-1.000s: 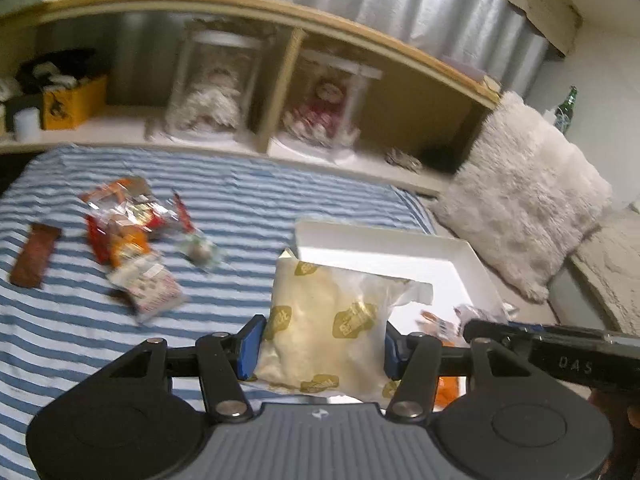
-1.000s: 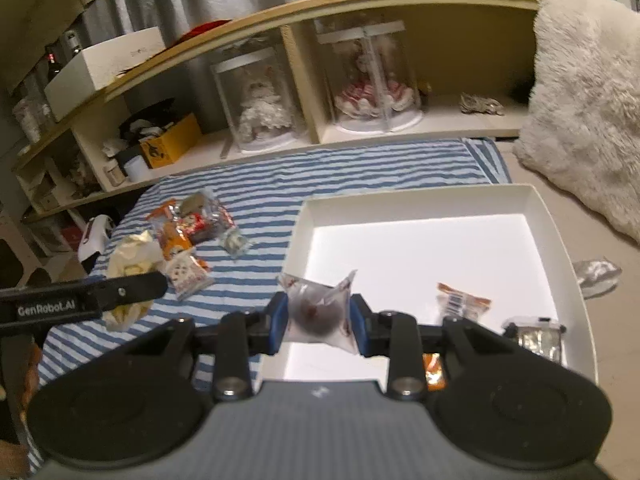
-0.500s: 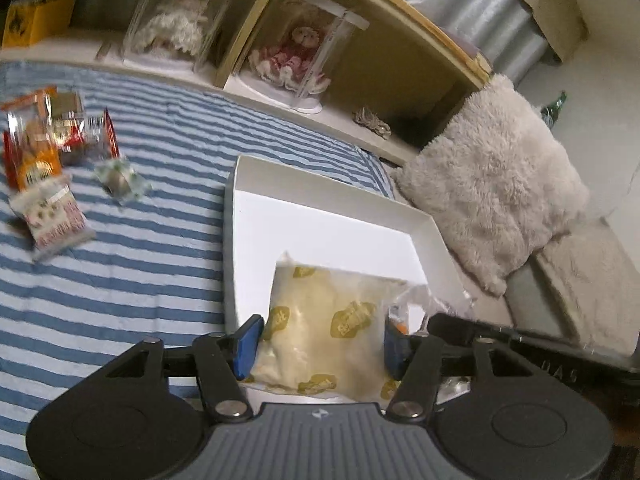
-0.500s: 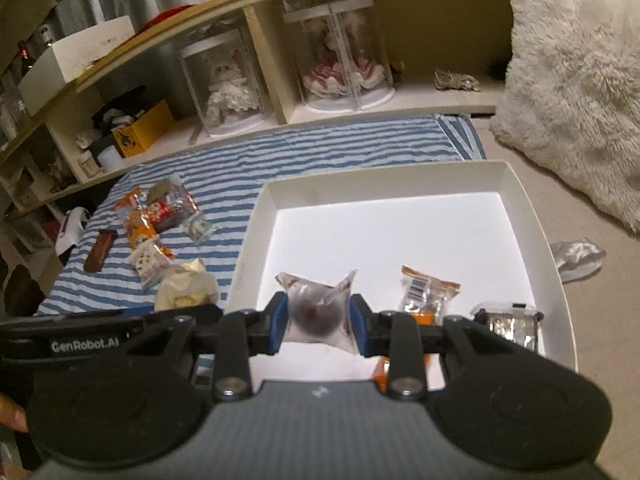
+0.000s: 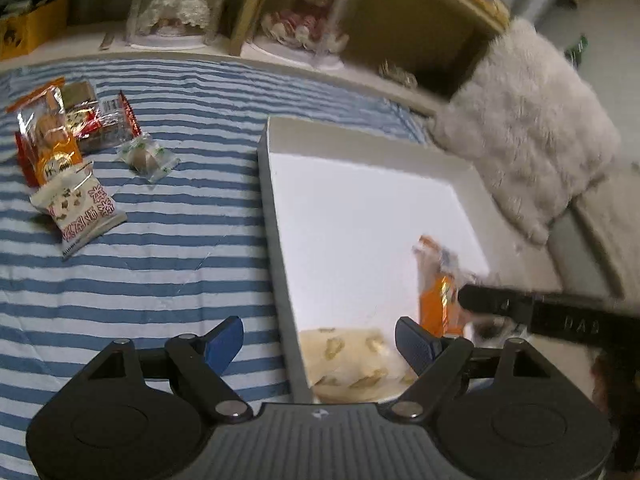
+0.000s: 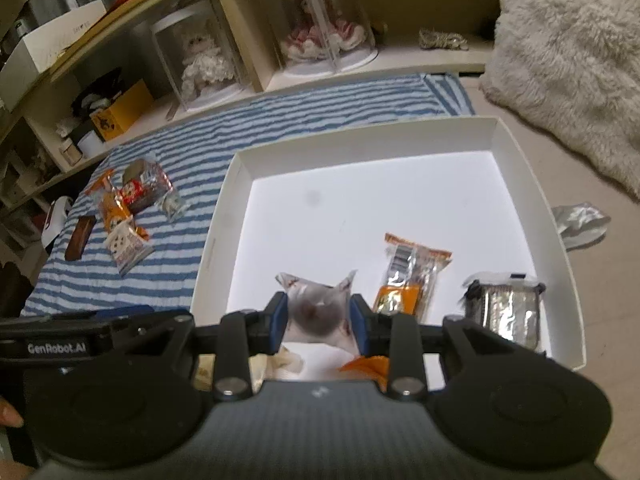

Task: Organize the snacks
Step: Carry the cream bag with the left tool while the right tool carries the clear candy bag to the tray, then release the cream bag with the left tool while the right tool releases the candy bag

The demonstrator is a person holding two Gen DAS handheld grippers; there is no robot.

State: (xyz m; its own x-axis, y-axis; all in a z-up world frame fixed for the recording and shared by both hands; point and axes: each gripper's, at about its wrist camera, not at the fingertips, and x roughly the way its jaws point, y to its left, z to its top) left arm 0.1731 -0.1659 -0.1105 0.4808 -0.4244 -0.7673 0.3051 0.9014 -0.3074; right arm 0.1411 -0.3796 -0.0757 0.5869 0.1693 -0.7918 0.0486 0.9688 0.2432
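My left gripper (image 5: 320, 340) is open above the near left corner of the white tray (image 5: 266, 184). The cream snack bag with yellow logos (image 5: 352, 364) lies in the tray just under it. My right gripper (image 6: 319, 320) is shut on a clear packet with a dark round snack (image 6: 318, 308), held over the tray's (image 6: 532, 184) near side. An orange-and-silver packet (image 6: 412, 276) and a silver packet (image 6: 508, 312) lie in the tray. Several snack packets (image 5: 68, 148) lie on the striped cloth at the left.
A blue-striped cloth (image 5: 160, 264) covers the surface. A shelf with two dolls in clear cases (image 6: 204, 64) runs along the back. A fluffy cushion (image 6: 568, 60) lies at the right. A crumpled wrapper (image 6: 580, 220) lies beside the tray. A brown bar (image 6: 80, 236) lies far left.
My left gripper moved right over the tray, opened, and let go of the cream bag, which now lies in the tray. My right gripper moved forward over the tray, still holding its packet.
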